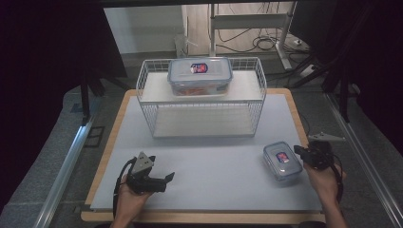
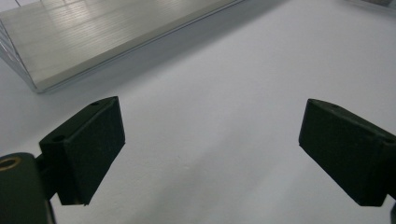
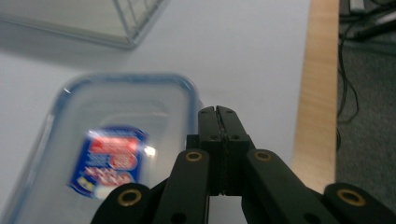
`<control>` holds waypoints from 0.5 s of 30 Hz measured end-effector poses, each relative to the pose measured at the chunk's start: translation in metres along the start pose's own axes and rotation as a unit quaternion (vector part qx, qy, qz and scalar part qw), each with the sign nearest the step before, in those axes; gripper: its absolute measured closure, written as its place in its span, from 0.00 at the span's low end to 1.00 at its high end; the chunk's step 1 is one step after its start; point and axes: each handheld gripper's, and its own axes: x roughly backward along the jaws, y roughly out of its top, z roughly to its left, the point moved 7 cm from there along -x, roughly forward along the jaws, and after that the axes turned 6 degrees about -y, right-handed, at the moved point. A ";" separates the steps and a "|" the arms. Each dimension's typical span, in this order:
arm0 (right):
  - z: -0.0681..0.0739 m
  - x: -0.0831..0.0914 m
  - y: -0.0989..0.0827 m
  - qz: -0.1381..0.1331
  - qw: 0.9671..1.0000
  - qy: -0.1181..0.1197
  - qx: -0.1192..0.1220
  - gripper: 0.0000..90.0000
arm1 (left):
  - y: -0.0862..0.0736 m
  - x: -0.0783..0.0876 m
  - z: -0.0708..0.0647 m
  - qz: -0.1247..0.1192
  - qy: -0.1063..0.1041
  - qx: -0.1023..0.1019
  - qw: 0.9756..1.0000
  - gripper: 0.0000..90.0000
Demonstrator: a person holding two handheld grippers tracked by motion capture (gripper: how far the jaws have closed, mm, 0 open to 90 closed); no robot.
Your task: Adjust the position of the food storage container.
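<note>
1. The small box (image 1: 282,160) lies on the mat, in front of the wire rack (image 1: 202,102) and to its right.
2. The right gripper (image 1: 300,152), jaws pressed together and empty, touches the box's right edge; a nudge could slide it off course.
3. The left gripper (image 1: 167,178), jaws apart, rests far off, too distant to steady anything.

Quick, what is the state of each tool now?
Left tool: open, holds nothing.
Right tool: closed, empty, beside the small box.
</note>
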 end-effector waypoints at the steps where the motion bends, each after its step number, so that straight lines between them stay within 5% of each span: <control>1: -0.002 0.000 -0.003 0.006 1.000 0.000 -0.004 0.99 | 0.000 0.000 0.000 0.001 0.000 0.000 1.000 0.07; 8: 0.003 0.000 -0.009 0.022 1.000 -0.006 0.005 0.99 | 0.000 -0.001 0.000 0.001 -0.004 0.004 1.000 0.07; 15: 0.019 -0.003 -0.009 0.029 0.999 0.022 0.015 0.99 | -0.001 -0.003 -0.001 0.006 -0.005 0.004 1.000 0.07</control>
